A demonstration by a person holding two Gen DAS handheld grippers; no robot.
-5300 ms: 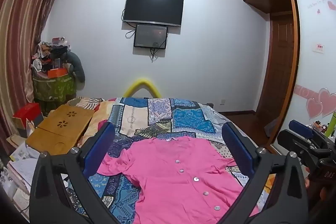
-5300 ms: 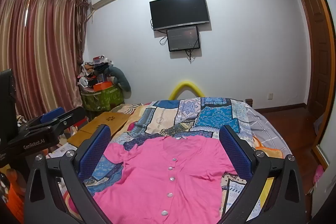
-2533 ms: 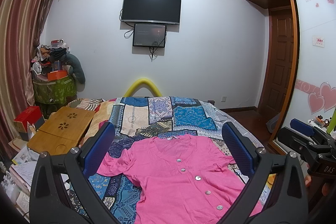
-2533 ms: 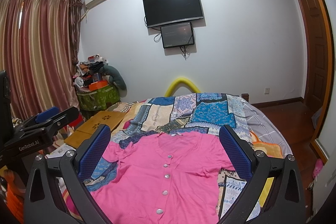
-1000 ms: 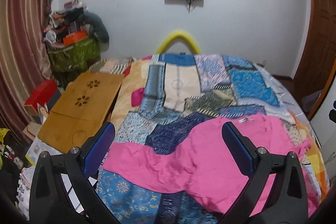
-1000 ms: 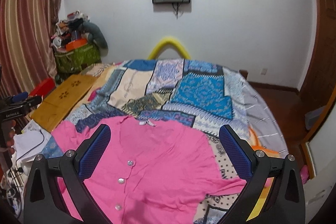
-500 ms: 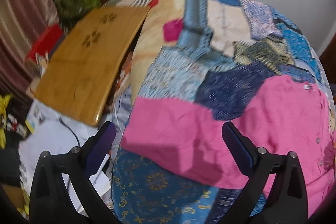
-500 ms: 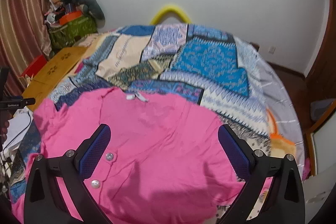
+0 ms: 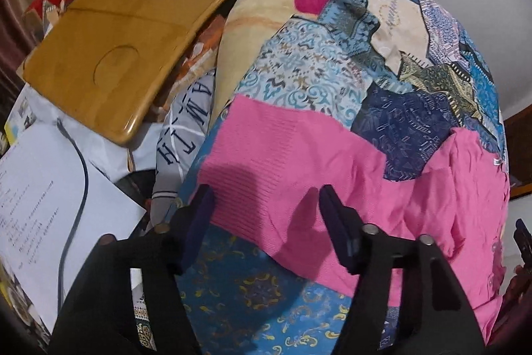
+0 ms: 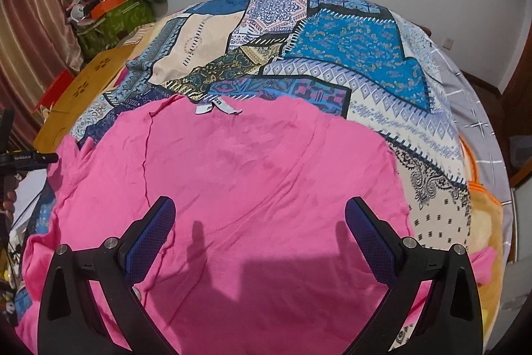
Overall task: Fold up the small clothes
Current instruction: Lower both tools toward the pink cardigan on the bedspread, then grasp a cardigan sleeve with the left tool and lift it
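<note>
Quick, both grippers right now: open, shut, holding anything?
Left gripper: open, just been closing over the pink top's sleeve.
Right gripper: open above it, empty.

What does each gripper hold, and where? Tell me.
Nothing is held yet. The left gripper, jaws closing, straddles the pink cardigan's sleeve cuff; the right gripper hangs open above it.

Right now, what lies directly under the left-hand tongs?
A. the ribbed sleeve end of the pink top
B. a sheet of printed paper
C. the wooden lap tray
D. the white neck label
A: the left tongs straddle the pink top's ribbed sleeve end; the wooden tray sits off to the side.
</note>
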